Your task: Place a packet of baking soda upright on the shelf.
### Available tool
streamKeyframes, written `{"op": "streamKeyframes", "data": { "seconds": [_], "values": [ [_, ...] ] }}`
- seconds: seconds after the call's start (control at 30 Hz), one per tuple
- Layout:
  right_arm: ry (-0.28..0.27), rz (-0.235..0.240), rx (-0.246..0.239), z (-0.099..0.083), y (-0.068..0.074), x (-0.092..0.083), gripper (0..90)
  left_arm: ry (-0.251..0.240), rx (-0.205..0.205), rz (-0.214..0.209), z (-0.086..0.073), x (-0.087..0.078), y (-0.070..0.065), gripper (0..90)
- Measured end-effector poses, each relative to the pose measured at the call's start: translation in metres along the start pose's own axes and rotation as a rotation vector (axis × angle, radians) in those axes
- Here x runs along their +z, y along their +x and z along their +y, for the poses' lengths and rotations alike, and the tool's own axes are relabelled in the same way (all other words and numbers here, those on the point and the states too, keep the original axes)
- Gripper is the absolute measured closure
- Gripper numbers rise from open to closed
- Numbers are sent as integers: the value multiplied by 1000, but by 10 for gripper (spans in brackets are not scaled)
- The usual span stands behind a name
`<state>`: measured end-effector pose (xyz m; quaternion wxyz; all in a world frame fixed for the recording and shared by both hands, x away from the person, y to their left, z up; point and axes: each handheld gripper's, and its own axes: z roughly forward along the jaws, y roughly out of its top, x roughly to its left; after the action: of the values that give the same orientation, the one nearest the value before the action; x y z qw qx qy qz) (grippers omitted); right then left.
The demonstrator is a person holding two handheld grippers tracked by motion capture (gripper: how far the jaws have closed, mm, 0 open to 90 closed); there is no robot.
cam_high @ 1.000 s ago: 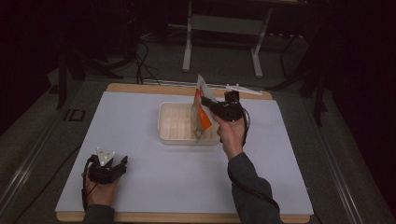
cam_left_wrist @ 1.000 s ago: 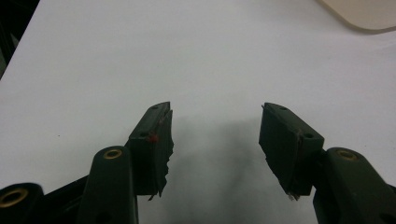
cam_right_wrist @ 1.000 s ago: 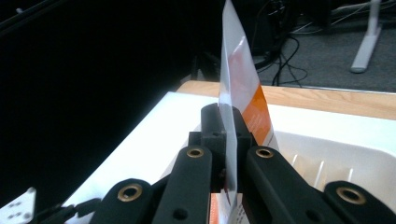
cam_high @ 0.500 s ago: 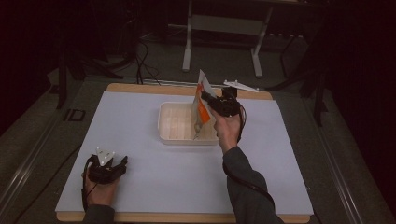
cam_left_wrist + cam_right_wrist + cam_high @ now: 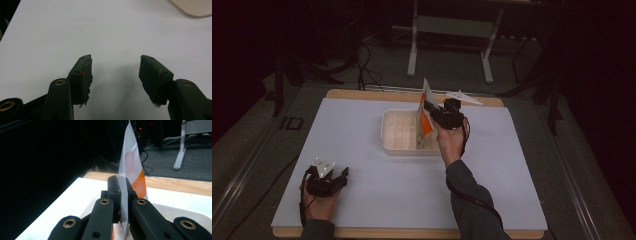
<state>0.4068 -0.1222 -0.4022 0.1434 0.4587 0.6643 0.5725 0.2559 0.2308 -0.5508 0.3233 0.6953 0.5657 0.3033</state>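
Right gripper pinching orange-white packet, held upright over tray at table centre. Left gripper spread wide, resting near-left on white table w/ nothing between jaws.

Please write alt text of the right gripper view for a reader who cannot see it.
The right gripper has its two black jaws shut on a thin white and orange packet, which stands upright on edge above a pale tray on the white table.
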Motion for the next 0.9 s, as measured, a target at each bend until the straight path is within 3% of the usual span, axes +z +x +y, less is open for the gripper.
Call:
{"op": "streamKeyframes", "data": {
  "seconds": [0.9],
  "values": [
    [-40,-41,-121,-30,11,-8,900,4,6,0,0,0,0,438]
  ]
}}
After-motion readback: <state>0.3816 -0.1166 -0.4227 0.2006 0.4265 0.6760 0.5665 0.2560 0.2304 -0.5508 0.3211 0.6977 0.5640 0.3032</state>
